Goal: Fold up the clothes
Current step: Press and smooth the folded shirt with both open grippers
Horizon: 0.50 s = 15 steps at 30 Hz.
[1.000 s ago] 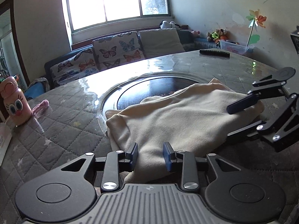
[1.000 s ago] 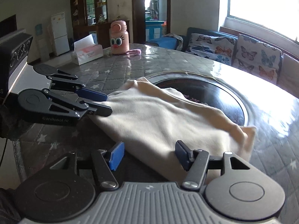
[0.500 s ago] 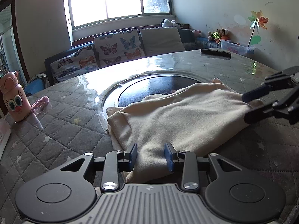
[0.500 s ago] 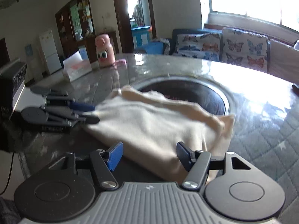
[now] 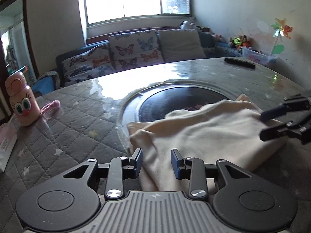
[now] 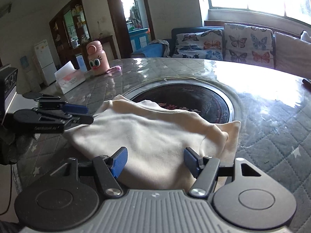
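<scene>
The near edge of the folded cream fleece garment [image 5: 204, 134] drops out of sight behind both gripper housings, so whether any pad touches it is hard to tell. It lies on the round grey quilted table [image 5: 64, 128], its far side overlapping the dark recessed centre disc [image 6: 194, 101]. The left gripper [image 5: 156, 162] is partly open with cloth showing between its blue pads; the right gripper [image 6: 155, 161] gapes wider over the fabric. A white tissue box [image 6: 69, 77] has tissue poking out.
</scene>
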Tool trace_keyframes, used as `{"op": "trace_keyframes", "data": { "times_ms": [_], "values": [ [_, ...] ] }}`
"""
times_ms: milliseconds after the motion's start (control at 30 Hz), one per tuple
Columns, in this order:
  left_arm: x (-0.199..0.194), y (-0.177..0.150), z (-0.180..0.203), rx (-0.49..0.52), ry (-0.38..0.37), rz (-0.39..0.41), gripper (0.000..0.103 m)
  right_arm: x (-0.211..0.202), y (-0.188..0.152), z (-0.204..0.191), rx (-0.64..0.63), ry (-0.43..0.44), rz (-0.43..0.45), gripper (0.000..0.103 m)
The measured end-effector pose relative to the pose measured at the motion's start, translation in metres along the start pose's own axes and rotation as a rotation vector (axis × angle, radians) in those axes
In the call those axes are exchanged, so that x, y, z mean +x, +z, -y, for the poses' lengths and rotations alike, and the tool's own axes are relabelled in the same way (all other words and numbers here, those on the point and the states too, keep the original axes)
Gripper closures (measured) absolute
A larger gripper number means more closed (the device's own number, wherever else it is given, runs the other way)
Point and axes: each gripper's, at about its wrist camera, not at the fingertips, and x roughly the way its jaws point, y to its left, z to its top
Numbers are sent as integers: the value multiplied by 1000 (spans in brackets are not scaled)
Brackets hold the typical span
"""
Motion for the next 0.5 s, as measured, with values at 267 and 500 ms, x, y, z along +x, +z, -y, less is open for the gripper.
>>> {"op": "trace_keyframes", "data": {
  "times_ms": [267, 500],
  "values": [
    [31, 12, -23, -106, 3, -45, 92, 6, -1, 1, 0, 2, -9, 37],
    [32, 15, -20, -73, 47, -11, 99, 11, -3, 2, -11, 3, -20, 36]
  ]
}}
